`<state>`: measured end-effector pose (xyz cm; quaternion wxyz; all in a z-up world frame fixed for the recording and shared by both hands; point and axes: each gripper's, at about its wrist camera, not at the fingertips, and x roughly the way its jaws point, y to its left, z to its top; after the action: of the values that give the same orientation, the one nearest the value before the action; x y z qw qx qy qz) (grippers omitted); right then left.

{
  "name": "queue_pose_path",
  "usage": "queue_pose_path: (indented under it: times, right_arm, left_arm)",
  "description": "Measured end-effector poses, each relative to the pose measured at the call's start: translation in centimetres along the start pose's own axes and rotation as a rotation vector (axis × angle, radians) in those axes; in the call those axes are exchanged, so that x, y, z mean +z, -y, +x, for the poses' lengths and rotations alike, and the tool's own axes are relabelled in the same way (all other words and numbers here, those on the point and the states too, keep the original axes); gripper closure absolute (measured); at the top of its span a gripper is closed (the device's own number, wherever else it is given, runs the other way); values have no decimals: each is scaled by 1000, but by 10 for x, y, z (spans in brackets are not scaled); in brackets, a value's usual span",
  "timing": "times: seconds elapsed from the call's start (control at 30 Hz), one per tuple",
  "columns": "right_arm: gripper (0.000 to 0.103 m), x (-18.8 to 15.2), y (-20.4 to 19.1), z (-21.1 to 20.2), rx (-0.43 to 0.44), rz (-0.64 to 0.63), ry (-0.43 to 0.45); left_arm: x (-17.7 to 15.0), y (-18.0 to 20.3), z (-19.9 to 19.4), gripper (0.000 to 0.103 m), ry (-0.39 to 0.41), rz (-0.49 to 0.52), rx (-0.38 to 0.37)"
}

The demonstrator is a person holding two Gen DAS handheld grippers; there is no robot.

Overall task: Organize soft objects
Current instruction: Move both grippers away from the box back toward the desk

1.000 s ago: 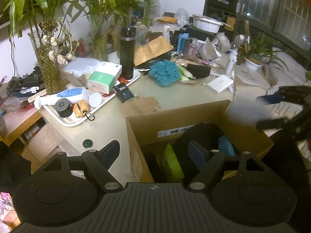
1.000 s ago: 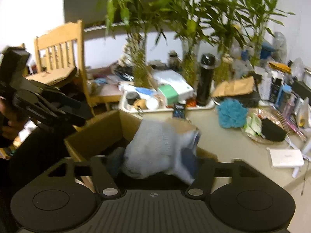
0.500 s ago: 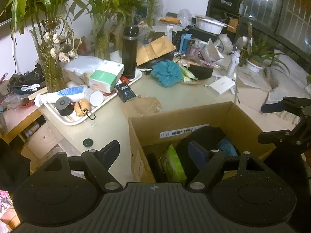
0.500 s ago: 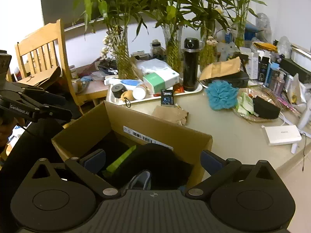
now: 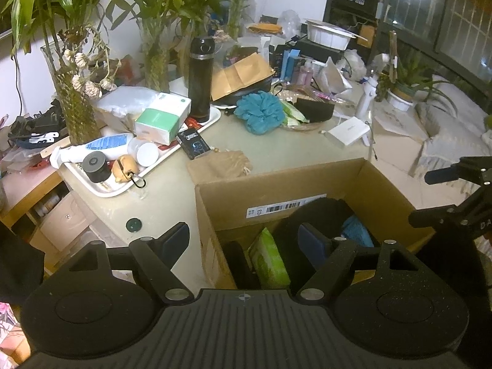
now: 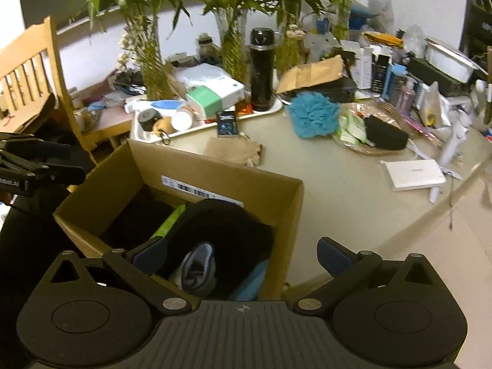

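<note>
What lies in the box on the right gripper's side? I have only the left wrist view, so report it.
Observer: A grey-and-blue sock lies in the cardboard box, against the black fabric.
Operator: Confirm the right gripper is empty.
Observer: The right gripper is open wide with nothing between its pads. The sock sits below it, untouched.
Operator: Tell me what stands beyond the left gripper.
Observer: A wooden chair stands beyond the left gripper, past the table's end.
</note>
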<state>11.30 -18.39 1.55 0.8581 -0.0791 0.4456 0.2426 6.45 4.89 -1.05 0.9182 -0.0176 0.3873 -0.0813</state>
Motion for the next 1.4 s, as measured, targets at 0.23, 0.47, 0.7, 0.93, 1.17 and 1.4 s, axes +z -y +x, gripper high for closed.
queue_pose_path:
  times: [0.23, 0.47, 0.7, 0.93, 1.17, 1.4]
  right_arm:
    - [0, 0, 3, -2, -33, 0, -7]
    - [0, -2, 9, 1, -21, 25, -18]
    - [0, -1, 14, 1, 51, 63, 5]
    - [0, 4, 17, 8, 90, 93, 1]
    - [0, 21, 27, 12, 97, 114, 11]
    - [0, 38, 35, 14, 49, 97, 36]
  left_arm:
    - [3, 5, 2, 25, 5, -8, -13]
    - [3, 10, 3, 25, 19, 19, -24]
    - [0, 9, 8, 25, 12, -2, -41]
    - [3, 8, 12, 25, 20, -12, -38]
    - [16, 4, 15, 25, 48, -21, -72]
    - [38, 3, 17, 25, 80, -25, -62]
